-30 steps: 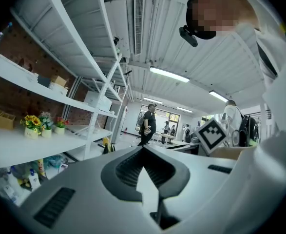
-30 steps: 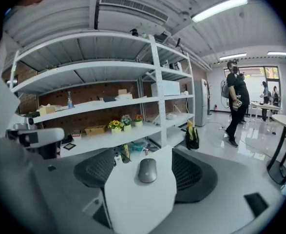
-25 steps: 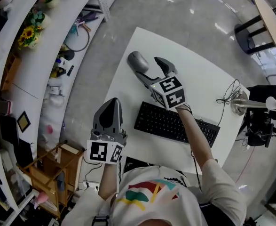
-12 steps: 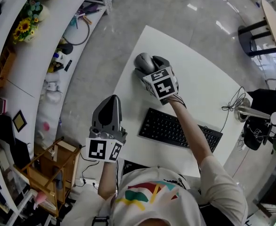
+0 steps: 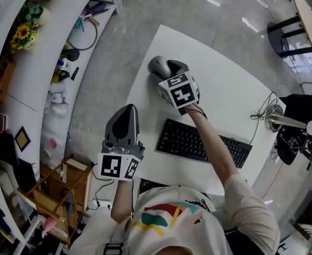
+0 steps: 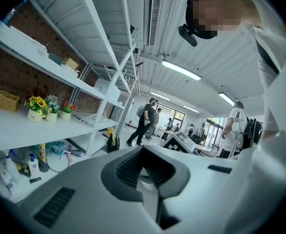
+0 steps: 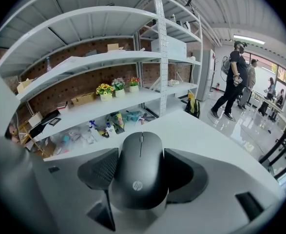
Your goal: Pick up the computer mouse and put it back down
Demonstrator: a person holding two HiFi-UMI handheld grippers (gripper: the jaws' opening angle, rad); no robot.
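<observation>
Nearest the person, the left tool (image 5: 127, 110) hung off the tabletop's (image 5: 225, 94) near left edge, over the grey floor (image 5: 113, 62). Its jaws were clenched together with nothing between them, and the marker cube (image 5: 118, 167) faced the camera. Just beyond it a black keyboard (image 5: 203, 141) lay aslant on the white tabletop. The person's right arm (image 5: 214, 147) stretched across the keyboard to the right tool (image 5: 173, 70), which pointed down at the far left part of the tabletop.

There the computer mouse (image 7: 140, 167) sat on the tabletop, between this tool's jaws, its scroll wheel pointing away from the tool. The jaws were closing. In the right gripper view the dark pads (image 7: 100, 169) lay against the mouse's two sides with no gap showing, so the tool was grasping it.

A thin cable (image 5: 262, 110) curled near the tabletop's right edge. Farther off, white shelves (image 7: 108, 106) ran along a brick wall and carried potted flowers (image 7: 106, 89) and spray bottles (image 7: 93, 128). Two people (image 7: 235, 77) stood in the distance.
</observation>
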